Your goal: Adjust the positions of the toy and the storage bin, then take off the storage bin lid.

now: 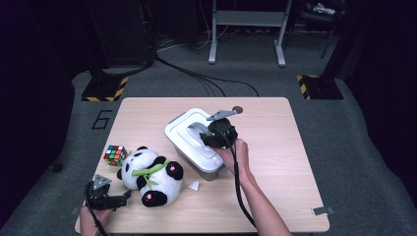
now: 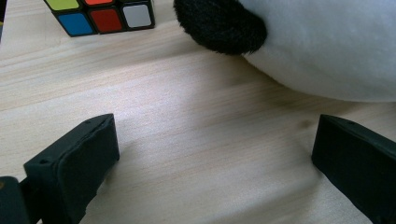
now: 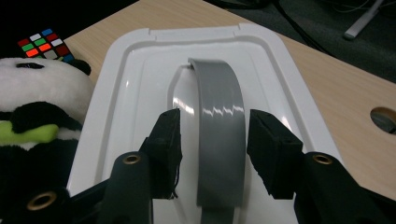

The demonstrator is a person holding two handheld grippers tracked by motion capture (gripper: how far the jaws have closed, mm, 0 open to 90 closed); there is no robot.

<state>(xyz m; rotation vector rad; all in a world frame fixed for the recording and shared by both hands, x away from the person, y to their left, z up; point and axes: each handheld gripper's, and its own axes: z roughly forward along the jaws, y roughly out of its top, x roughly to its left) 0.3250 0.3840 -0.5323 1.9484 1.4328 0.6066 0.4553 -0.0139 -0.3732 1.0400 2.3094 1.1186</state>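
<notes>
At the centre of the high view, a lidded white box point(image 1: 196, 142) rests on the surface. Its grey strap handle point(image 3: 219, 121) is straddled, not yet pinched, by the right gripper point(image 3: 217, 140). The lid point(image 3: 140, 70) is judged light, stiff and slick, best lifted by that handle. The left gripper point(image 2: 210, 158) is held with jaws apart, lower left, beside the plush panda point(image 1: 150, 174).

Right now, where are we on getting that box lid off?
Done: right gripper is in place, its open jaws on either side of the grey handle on the white lid. In hand: closing on that handle. Left: the lid sits on the box, unlifted; left gripper is open on the table beside the panda.
</notes>
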